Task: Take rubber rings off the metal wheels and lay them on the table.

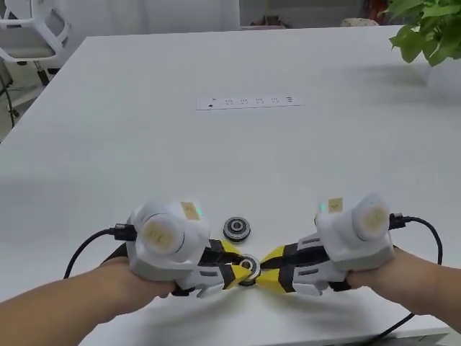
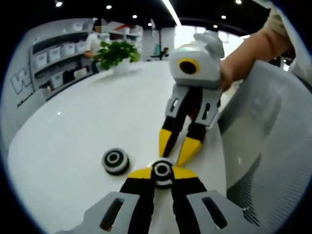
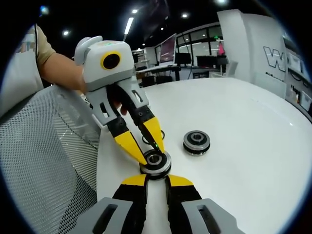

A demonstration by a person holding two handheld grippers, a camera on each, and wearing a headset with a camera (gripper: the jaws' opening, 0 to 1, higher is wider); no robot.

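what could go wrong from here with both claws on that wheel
1. The left claw grips the wheel with just its tips, so a pull from the right claw might tug it loose.
2. The work sits close to the near edge of the table, so a dropped wheel could roll off.
3. The second wheel lies close behind and could get knocked.

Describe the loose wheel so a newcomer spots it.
On the white table, find the near edge where the left hand-held gripper meets the right hand-held gripper. Just beyond lies a black-ringed metal wheel, alone; its twin sits between their tips.
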